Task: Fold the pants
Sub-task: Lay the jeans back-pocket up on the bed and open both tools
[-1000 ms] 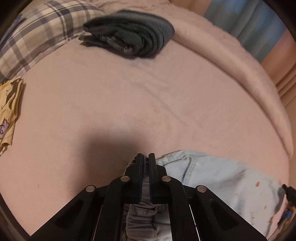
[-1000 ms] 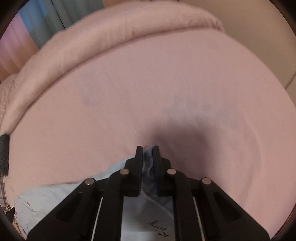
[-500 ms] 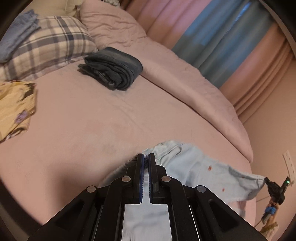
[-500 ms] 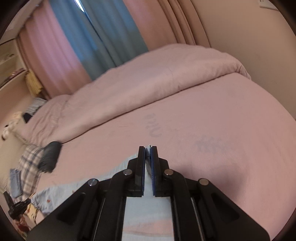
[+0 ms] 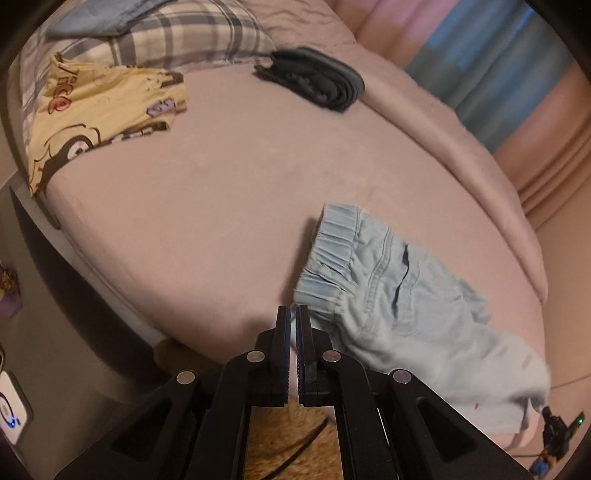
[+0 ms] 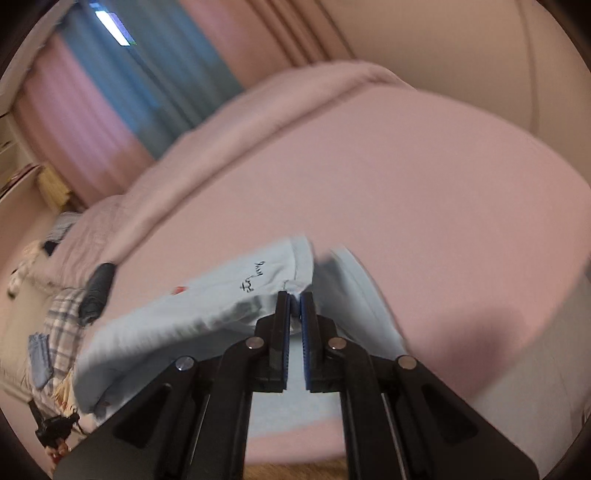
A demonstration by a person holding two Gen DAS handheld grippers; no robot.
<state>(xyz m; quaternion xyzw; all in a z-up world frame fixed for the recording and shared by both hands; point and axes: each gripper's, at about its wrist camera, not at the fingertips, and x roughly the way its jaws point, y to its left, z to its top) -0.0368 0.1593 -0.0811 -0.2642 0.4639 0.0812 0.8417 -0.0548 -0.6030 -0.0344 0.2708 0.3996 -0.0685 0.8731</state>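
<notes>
While your left gripper [image 5: 293,314] has its jaws drawn nearly together on the waistband corner of the light blue pants [image 5: 399,306], your right gripper [image 6: 295,301] is pinched on the hem end of the same pants [image 6: 229,306], a fold of fabric caught between its blue-lined fingers [image 6: 306,332]. From the left wrist, the elastic waistband stands up just beyond the fingertips, and the rest of the garment trails to the right across the pink bed sheet [image 5: 229,177], ending near the bed's edge where your other gripper shows as a small dark shape. From the right wrist, the cloth is blurred, draped leftward over the sheet, with dark script lettering and a small red mark visible on it. Farther out on the left view, a yellow cartoon-print garment [image 5: 99,110] lies near the far left of the bed, touching a plaid pillow [image 5: 184,33]. A folded dark grey garment [image 5: 317,79] rests beside the rolled pink comforter [image 5: 443,122]. Pink and blue curtains [image 6: 110,92] hang behind the bed.
</notes>
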